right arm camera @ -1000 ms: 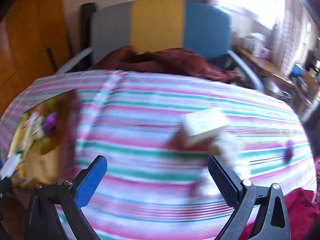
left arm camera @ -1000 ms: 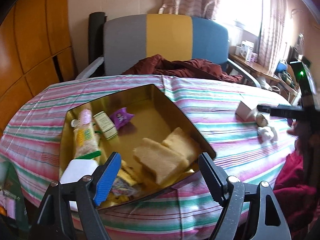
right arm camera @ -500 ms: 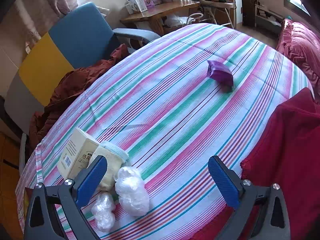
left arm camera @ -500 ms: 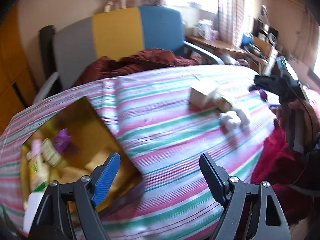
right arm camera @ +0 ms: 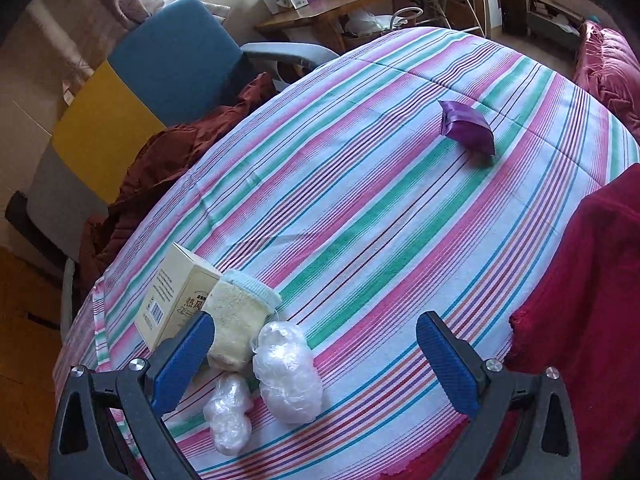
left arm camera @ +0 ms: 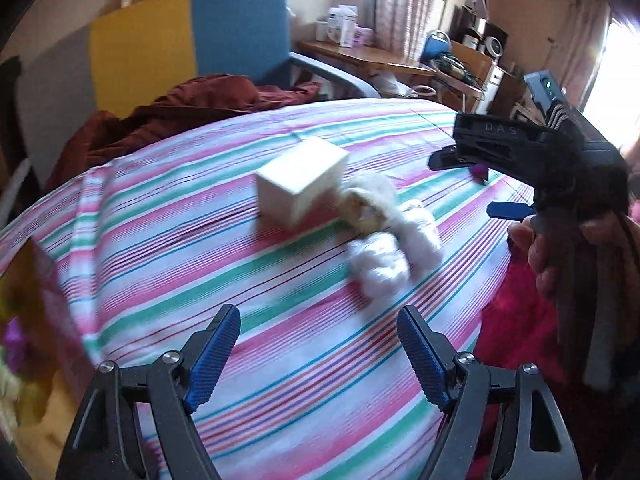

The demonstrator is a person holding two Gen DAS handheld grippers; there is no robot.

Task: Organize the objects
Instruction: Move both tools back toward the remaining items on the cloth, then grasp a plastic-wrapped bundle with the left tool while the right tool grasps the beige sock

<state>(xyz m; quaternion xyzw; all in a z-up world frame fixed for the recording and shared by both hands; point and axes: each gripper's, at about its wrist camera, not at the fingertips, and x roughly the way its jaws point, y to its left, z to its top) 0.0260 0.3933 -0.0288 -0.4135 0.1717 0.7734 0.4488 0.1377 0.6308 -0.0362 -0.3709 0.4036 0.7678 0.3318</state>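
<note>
A cream box lies on the striped tablecloth. Beside it are a pale knitted sock and two clear plastic bundles. A purple packet lies farther right. My left gripper is open and empty, short of the bundles. My right gripper is open and empty over the table's near edge, with the larger bundle between its fingers' line of view. The gold tray's edge shows blurred at far left.
A grey, yellow and blue chair with a dark red cloth stands behind the table. A wooden desk with boxes is at the back. Red fabric lies at the table's right edge.
My left gripper has swung right, from over the gold tray to the box and bundles. My right gripper has turned right and now views the purple packet and bundles.
</note>
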